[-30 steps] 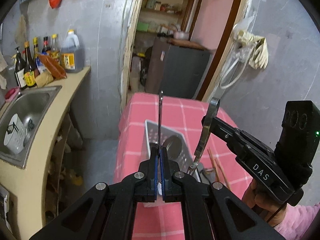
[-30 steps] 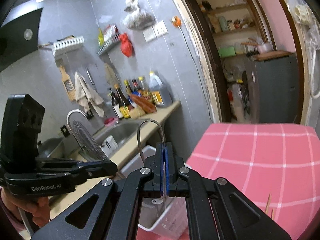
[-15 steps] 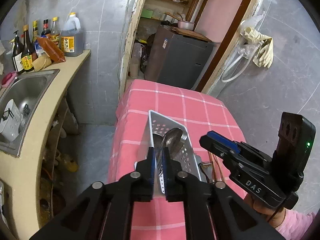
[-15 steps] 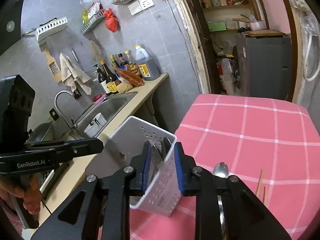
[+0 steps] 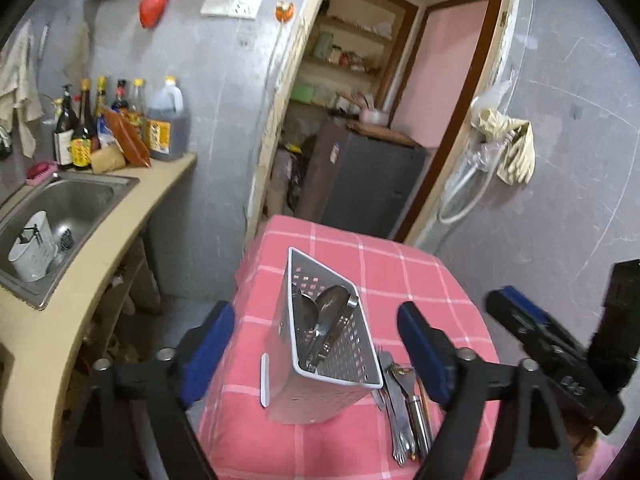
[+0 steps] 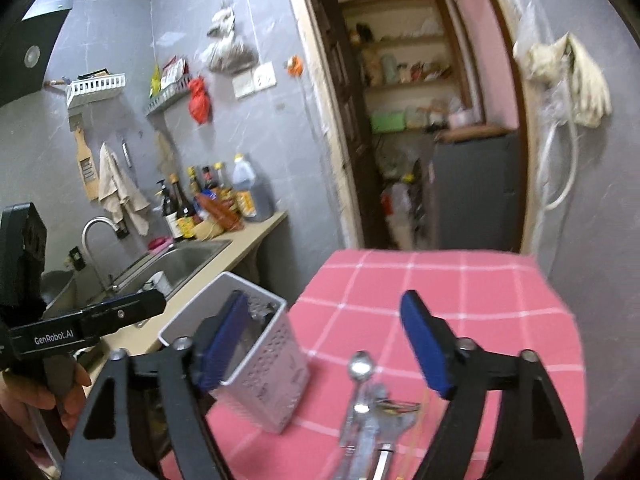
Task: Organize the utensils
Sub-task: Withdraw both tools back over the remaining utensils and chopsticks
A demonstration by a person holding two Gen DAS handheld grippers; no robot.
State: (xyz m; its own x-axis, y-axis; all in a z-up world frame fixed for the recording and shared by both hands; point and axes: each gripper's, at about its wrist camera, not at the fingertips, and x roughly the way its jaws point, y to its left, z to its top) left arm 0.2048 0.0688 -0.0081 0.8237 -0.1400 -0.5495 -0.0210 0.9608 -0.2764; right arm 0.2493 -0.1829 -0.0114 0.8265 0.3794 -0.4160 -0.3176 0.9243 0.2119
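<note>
A: Nearest the lens, what do I have in the left wrist view?

B: The left gripper (image 5: 316,334), fingers (image 5: 208,342) spread wide, having just been opening. Nothing is pinched; the caddy (image 5: 332,376) shows in the gap beyond the tips, untouched by the pads.

A: And mine on the right?

B: The right gripper (image 6: 320,340), likewise spread wide, just opened, nothing held. Its left pad (image 6: 224,340) stands in front of the caddy's near corner; whether it touches I cannot tell.

A: Where do the utensils lie?

B: Two lots. Inside the caddy, spoons (image 5: 326,312) lean bowls-up against the far wall. Just right of the caddy, a loose pile (image 5: 404,404) of cutlery lies flat on the tablecloth (image 5: 400,276). In the right wrist view the same pile (image 6: 370,412) lies between my spread fingers, a small spoon (image 6: 360,364) topmost. A white strip (image 5: 264,380) lies to the caddy's left.

A: The caddy's position?

B: Upright on the pink checked cloth, near the table's left edge.

A: Farther off?

B: To the left, a sink (image 5: 60,204) holding a white cup (image 5: 32,248); behind it, bottles (image 5: 120,124) on the counter. Centre, an open doorway with a dark cabinet (image 5: 368,184) and shelves. Gloves (image 5: 508,144) hang on the right wall.
</note>
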